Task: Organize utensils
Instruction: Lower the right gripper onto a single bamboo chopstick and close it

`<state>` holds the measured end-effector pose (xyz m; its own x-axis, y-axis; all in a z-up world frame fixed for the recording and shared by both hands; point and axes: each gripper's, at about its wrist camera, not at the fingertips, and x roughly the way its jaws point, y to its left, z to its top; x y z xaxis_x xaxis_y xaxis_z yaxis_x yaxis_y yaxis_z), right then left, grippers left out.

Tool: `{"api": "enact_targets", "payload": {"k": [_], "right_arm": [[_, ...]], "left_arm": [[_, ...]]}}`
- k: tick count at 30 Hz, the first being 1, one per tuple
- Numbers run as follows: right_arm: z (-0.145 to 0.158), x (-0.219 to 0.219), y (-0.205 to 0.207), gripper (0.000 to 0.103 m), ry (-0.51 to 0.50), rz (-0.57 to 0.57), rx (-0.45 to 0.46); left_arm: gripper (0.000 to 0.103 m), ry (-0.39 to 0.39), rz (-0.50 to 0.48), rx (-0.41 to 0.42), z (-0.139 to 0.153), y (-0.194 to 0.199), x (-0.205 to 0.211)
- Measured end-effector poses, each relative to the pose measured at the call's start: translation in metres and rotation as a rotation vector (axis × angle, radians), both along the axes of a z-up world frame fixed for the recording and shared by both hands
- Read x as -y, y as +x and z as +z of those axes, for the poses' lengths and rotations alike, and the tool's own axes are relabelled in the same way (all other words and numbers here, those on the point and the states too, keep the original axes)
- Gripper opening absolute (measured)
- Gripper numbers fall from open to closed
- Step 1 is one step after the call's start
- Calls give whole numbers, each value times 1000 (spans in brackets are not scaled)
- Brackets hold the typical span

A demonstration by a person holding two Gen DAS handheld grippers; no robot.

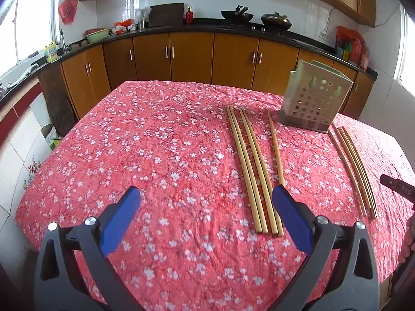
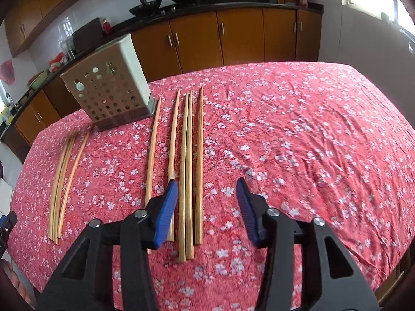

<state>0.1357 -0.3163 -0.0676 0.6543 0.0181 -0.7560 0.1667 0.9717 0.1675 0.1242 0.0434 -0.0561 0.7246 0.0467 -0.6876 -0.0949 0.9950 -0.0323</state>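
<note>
Two groups of wooden chopsticks lie on the table (image 1: 155,142), which is covered with a red cloth with white flowers. In the left wrist view, five chopsticks (image 1: 253,171) lie side by side to the left of the perforated metal chopstick holder (image 1: 315,98), and a smaller bundle of chopsticks (image 1: 354,168) lies to its right, nearer to the table edge. The holder stands upright at the far side of the table. The left claw (image 1: 206,197) is wide open above the cloth and holds nothing. The right claw (image 2: 207,189) is partly open, nothing gripped; a few chopsticks (image 2: 190,171) of one group lie under the gap between its blue fingers (image 2: 166,210).
</note>
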Motion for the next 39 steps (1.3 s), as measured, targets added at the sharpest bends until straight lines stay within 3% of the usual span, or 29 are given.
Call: {"api": "enact_targets", "payload": {"k": [5, 8, 13, 18, 24, 39], "right_arm": [[-17, -2, 27, 19, 20, 24, -65], [-24, 2, 32, 8, 0, 22, -72], [-23, 13, 28, 8, -26, -10, -62], [-20, 11, 27, 8, -54, -3, -59], [-20, 12, 27, 8, -67, -4, -50], [-21, 2, 29, 9, -95, 24, -43]], "left_arm": [[90, -30, -27, -52, -8, 28, -4], [74, -73, -61, -96, -15, 45, -5], [52, -140, -124, -158, -25, 67, -1], [32, -102, -175, -208, -33, 80, 12], [29, -102, -197, -248, -42, 80, 14], [21, -55, -190, -258, -43, 89, 18]]}}
